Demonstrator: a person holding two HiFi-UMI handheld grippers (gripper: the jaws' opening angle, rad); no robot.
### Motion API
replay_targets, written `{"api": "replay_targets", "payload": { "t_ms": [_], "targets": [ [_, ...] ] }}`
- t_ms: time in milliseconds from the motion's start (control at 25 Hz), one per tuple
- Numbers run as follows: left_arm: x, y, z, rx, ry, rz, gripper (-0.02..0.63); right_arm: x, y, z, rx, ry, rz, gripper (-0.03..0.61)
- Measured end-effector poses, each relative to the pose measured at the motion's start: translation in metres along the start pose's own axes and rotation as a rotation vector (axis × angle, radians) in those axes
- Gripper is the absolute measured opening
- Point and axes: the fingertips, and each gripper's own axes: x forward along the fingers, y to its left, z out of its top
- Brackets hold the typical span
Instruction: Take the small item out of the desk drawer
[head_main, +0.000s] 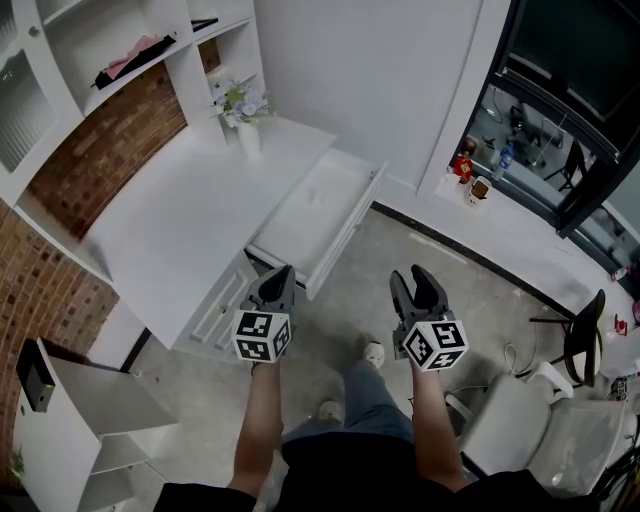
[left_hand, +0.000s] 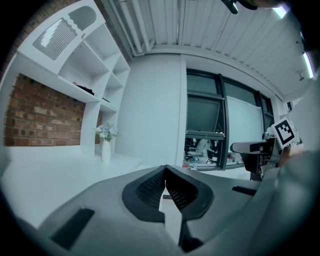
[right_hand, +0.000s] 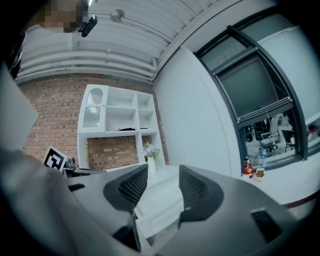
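Room: a white desk (head_main: 190, 215) set against a brick wall (head_main: 95, 165), a white shelf unit (head_main: 120, 40) above it, and a grey floor (head_main: 380, 260). Landmark: the desk drawer (head_main: 320, 200), which is pulled out over the floor.

Far left of the drawer and nearer the person: a white open cabinet (head_main: 75, 420).
Behind the drawer to its left, on the desktop: a white vase of pale flowers (head_main: 243, 115).

Drawer interior reads flat white. The small item can't be made out in it from any view.

Left gripper (head_main: 281, 271): in the air just in front of the drawer's near end. Its pads (left_hand: 150, 189) meet at the tips; it is closed with nothing between them.

Right gripper (head_main: 412, 273): to the right of the drawer's near end, over the floor, about level with the left one. Its pads (right_hand: 195, 189) stand wide apart. The gap is empty, and the drawer shows through it.

Right of the drawer, by the window: a white ledge (head_main: 520, 245) carrying a red figure (head_main: 463, 165) and a cup (head_main: 480, 188) side by side.
Further right of the drawer and nearer the person: a white chair (head_main: 545, 425).
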Motion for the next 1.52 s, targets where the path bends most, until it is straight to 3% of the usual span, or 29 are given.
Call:
{"api": "replay_targets", "payload": {
  "t_ms": [240, 520, 920, 1240, 1520],
  "targets": [
    [0.034, 0.012, 0.006, 0.007, -0.002, 0.014, 0.009, 0.028, -0.023, 0.003, 0.008, -0.007, 0.003, 0.176],
    [0.099, 0.034, 0.004, 0.010, 0.007, 0.087, 0.009, 0.099, -0.071, -0.002, 0.034, 0.001, 0.061, 0.176],
    [0.204, 0.098, 0.005, -0.073, 0.016, 0.344, 0.009, 0.280, -0.145, 0.004, 0.036, 0.093, 0.272, 0.176],
    [0.248, 0.140, 0.016, -0.136, 0.023, 0.590, 0.009, 0.411, -0.155, 0.000, 0.011, 0.212, 0.501, 0.176],
    [0.248, 0.150, 0.015, -0.170, 0.024, 0.702, 0.009, 0.460, -0.138, -0.019, -0.001, 0.289, 0.604, 0.176]
  ]
}}
